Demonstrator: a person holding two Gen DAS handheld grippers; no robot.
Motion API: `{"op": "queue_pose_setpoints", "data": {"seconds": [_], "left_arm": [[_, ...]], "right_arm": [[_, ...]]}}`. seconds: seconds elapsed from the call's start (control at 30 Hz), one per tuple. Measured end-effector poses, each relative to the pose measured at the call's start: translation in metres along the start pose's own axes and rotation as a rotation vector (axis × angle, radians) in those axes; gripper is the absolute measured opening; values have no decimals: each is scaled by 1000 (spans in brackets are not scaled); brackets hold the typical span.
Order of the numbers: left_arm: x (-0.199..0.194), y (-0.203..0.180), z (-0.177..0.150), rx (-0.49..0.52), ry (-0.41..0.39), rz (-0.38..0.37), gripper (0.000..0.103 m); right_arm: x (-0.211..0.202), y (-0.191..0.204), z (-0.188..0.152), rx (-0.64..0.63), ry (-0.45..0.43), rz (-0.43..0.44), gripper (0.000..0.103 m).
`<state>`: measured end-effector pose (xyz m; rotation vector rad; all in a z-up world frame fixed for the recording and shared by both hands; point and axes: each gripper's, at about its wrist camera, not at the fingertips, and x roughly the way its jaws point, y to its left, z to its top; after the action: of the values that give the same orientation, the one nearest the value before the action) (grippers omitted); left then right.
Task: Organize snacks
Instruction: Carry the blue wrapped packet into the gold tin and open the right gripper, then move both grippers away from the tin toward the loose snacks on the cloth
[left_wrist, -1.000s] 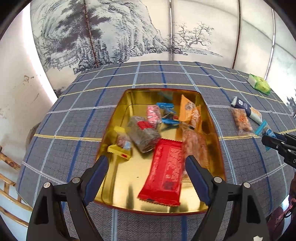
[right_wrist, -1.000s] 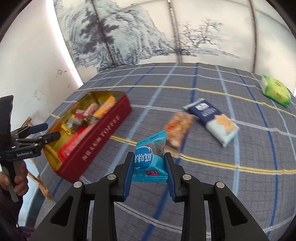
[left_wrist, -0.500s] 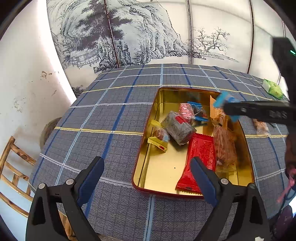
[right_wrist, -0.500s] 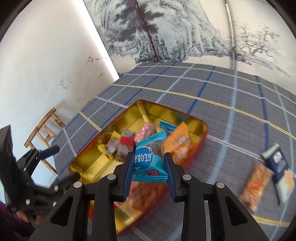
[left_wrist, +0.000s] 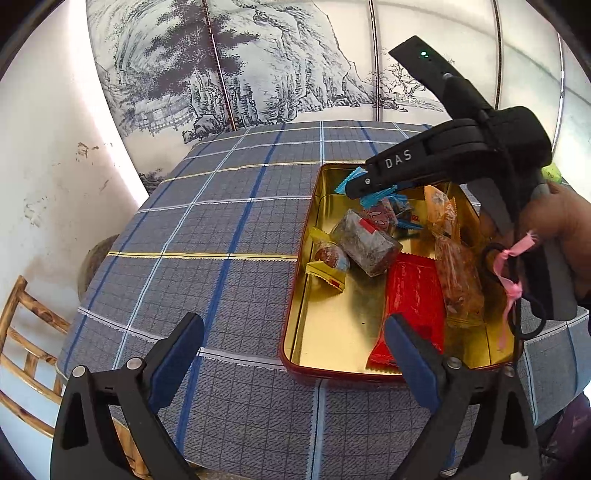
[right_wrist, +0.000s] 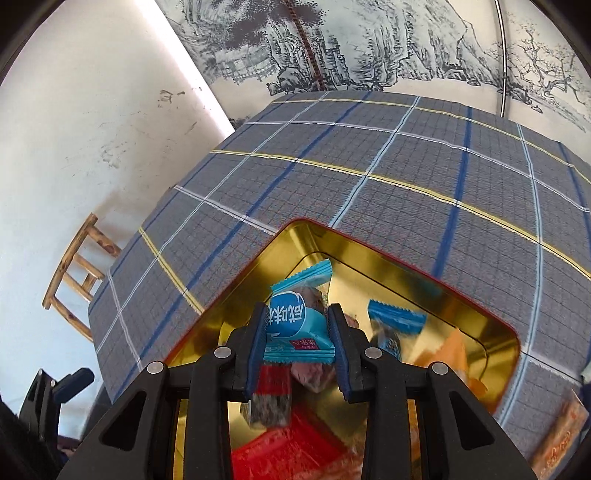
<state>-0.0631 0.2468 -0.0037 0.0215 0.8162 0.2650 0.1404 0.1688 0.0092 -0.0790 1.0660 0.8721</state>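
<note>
The right gripper (right_wrist: 297, 338) is clamping a blue snack packet (right_wrist: 298, 325) and holding it over the far end of the gold tin (left_wrist: 334, 325), above the snacks lying inside. The left gripper (left_wrist: 295, 349) is hanging spread wide with nothing between its fingers, near the tin's near edge on the plaid tablecloth (left_wrist: 221, 229).

Tablecloth (left_wrist: 229, 221) is grey with a blue, white and yellow check. The tin (left_wrist: 332, 354) is shiny gold inside with a dark red rim. Inside it: a bright red packet (left_wrist: 413, 295), an orange bag (left_wrist: 454, 266) and a grey-brown bar (left_wrist: 365, 242) with a red band. The held packet (right_wrist: 297, 328) is light blue with white lettering, and the finger pads (right_wrist: 258, 347) are navy on black.
</note>
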Motion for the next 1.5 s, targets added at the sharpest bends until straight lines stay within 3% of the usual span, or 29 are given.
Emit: {"op": "queue_pose_setpoints", "data": {"seconds": [0.37, 0.87, 1.07, 1.2, 1.4, 1.5], "left_arm": [[8, 14, -2, -37, 27, 3, 97], [6, 19, -4, -46, 55, 15, 98], [0, 16, -5, -32, 44, 23, 98], [-5, 8, -3, -18, 37, 27, 98], [-21, -15, 8, 42, -3, 23, 98], [-29, -32, 16, 78, -13, -27, 99]], "right_arm": [[9, 11, 11, -23, 9, -47, 35], [-12, 18, -6, 6, -65, 4, 39], [-44, 13, -37, 23, -130, 12, 40], [-77, -2, -72, 28, -188, -22, 48], [-139, -57, -128, 99, -284, -151, 52], [-174, -104, -159, 187, -324, -282, 54]]}}
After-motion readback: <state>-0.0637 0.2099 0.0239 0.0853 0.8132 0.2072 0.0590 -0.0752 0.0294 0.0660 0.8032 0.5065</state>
